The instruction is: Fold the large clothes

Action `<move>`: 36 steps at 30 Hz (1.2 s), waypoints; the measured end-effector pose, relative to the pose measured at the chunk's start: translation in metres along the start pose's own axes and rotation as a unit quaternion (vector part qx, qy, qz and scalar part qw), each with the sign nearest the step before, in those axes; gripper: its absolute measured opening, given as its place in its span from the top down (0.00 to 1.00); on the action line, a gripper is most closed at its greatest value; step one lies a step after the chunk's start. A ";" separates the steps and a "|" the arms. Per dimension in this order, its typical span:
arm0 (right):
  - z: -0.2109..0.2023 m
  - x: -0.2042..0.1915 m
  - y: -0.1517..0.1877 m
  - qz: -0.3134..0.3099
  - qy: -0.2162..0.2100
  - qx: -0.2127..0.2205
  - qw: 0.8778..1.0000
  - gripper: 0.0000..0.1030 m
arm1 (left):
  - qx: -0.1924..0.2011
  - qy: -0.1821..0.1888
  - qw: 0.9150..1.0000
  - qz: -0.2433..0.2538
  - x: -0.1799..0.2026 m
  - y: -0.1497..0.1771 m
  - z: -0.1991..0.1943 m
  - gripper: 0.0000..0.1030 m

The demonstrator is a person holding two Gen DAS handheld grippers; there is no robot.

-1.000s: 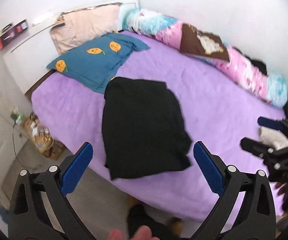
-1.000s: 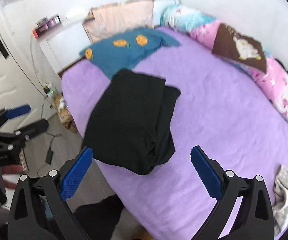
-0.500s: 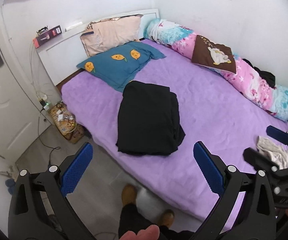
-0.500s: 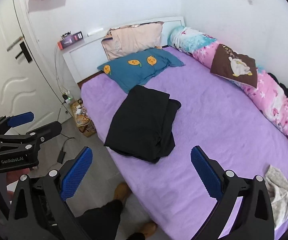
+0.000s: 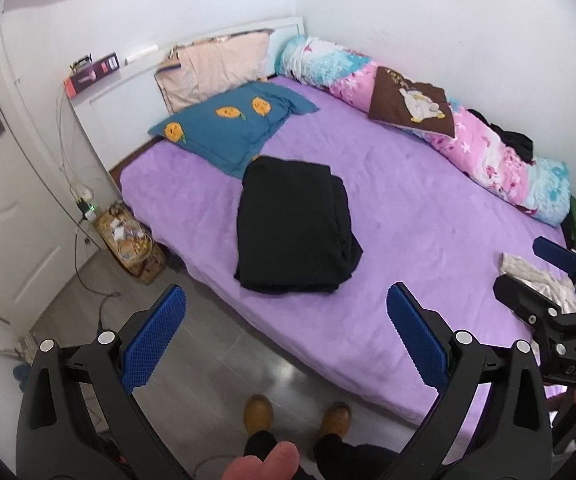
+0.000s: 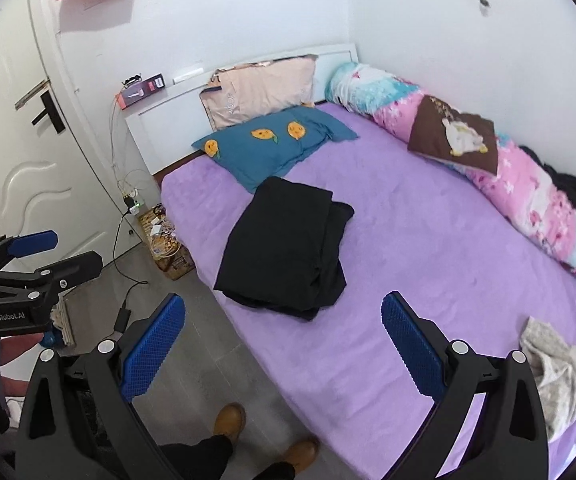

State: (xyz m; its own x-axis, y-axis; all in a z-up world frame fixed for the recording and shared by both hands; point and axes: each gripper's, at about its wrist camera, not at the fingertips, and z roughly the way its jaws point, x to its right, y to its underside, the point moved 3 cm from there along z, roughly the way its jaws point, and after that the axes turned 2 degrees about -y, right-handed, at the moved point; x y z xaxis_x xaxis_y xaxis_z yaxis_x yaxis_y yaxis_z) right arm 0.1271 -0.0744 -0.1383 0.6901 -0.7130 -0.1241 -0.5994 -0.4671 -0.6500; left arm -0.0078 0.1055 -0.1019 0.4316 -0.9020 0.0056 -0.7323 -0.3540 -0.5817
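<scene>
- Both views have pulled back from the bed [image 5: 427, 208]; the folded black garment [image 5: 293, 228] now lies farther off, near the bed's left edge.
- Left hand-held gripper [image 5: 286, 334] and right hand-held gripper [image 6: 284, 338] gape wide, empty.
- Risk: its loose right-hand layers may slump open if lifted by one edge.

From where I sit, the foot of the bed [image 6: 427, 240] runs off the right edge of both views. My right tool [image 5: 543, 268] is cut by the left view's edge, the holding hand barely shown. The layers inside the folded black garment [image 5: 293, 232] are hidden. Print on the box [image 6: 140, 89] atop the headboard is too small to read.
</scene>
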 end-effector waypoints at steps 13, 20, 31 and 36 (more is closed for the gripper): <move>0.004 -0.048 -0.003 -0.009 0.000 -0.009 1.000 0.06 | -0.001 -0.002 1.000 -0.006 -0.039 0.000 -0.004 0.06; 0.004 -0.052 -0.003 -0.010 0.001 -0.011 1.000 0.06 | 0.001 0.007 1.000 -0.005 -0.038 -0.001 -0.003 0.06; 0.003 -0.050 -0.004 -0.012 0.004 -0.008 1.000 0.06 | 0.009 0.015 1.000 0.008 -0.024 -0.004 -0.002 0.06; 0.003 -0.050 -0.006 -0.013 0.002 -0.008 1.000 0.06 | 0.009 0.007 1.000 0.011 -0.021 -0.007 -0.001 0.06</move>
State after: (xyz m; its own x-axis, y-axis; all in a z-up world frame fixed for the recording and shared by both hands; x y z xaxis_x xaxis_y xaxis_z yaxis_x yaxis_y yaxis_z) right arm 0.0973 -0.0344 -0.1304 0.7033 -0.7031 -0.1046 -0.5884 -0.4932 -0.6407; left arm -0.0121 0.1269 -0.0975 0.4084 -0.9128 0.0034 -0.7322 -0.3297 -0.5960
